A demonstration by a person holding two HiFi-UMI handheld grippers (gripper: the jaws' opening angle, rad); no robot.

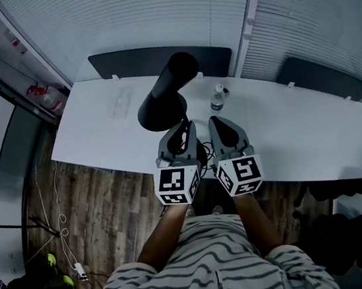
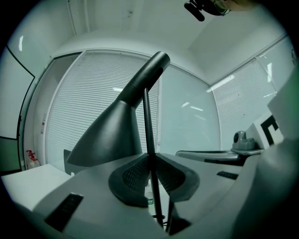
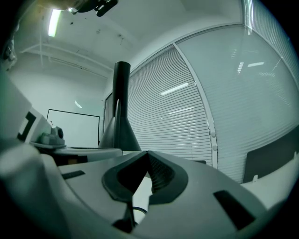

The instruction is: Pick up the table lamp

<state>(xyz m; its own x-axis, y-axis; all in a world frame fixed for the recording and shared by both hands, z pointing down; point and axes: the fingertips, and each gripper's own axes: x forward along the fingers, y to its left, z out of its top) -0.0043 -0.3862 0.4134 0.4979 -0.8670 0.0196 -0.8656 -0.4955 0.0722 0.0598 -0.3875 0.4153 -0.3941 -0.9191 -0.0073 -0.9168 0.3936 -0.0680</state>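
- Slippage as the main risk: left gripper (image 1: 182, 130) clamped only on the thin stem (image 2: 148, 130) of the table lamp (image 1: 161, 100), with the broad cone shade (image 2: 110, 137) up and to the left of the jaws. Likely to twist or swing in the pads on a lift.
- No support from the right gripper (image 1: 217, 123): closed on nothing, just right of the left one, level with it.
- Snagging or dragging possible from the dark cord (image 3: 135, 209) below the right jaws.
- Water bottle (image 1: 218, 96) ahead of the right gripper, near the shade; easily toppled by a swing that way.
- Lamp ahead of both grippers over the white table (image 1: 93, 136); base not made out.
- Near table edge right under the grippers; open room straight up and ahead-left; window blinds (image 1: 149, 11) well beyond.
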